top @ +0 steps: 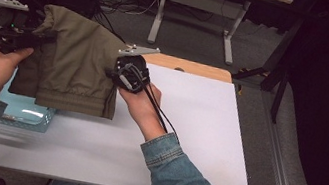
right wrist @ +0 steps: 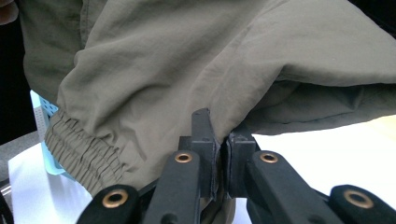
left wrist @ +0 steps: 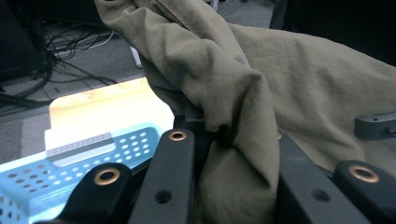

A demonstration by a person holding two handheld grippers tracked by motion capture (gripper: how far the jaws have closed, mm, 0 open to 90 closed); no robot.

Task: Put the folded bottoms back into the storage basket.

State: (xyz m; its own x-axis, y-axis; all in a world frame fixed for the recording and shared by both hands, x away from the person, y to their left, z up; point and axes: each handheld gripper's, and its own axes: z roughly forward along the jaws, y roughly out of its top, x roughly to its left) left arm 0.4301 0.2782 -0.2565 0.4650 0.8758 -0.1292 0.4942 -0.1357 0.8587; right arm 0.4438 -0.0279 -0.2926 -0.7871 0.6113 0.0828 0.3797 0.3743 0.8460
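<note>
An olive-green garment (top: 76,60) with an elastic hem (top: 74,103) hangs between my two grippers above the left part of the white table (top: 184,141). My left gripper (top: 43,31) is shut on the cloth at its upper left. In the left gripper view the fabric (left wrist: 243,107) bunches between the black jaws. My right gripper (top: 116,72) is shut on the garment's right edge. The right gripper view has the jaws (right wrist: 219,149) pinching a fold of the cloth (right wrist: 187,70), with the gathered hem (right wrist: 79,154) at lower left.
A light-blue perforated basket (top: 27,112) sits on the table's left edge, under the garment, also in the left gripper view (left wrist: 60,177). A wooden board (top: 192,67) lies along the table's far edge. Another table's frame (top: 196,11) and cables stand on the floor beyond.
</note>
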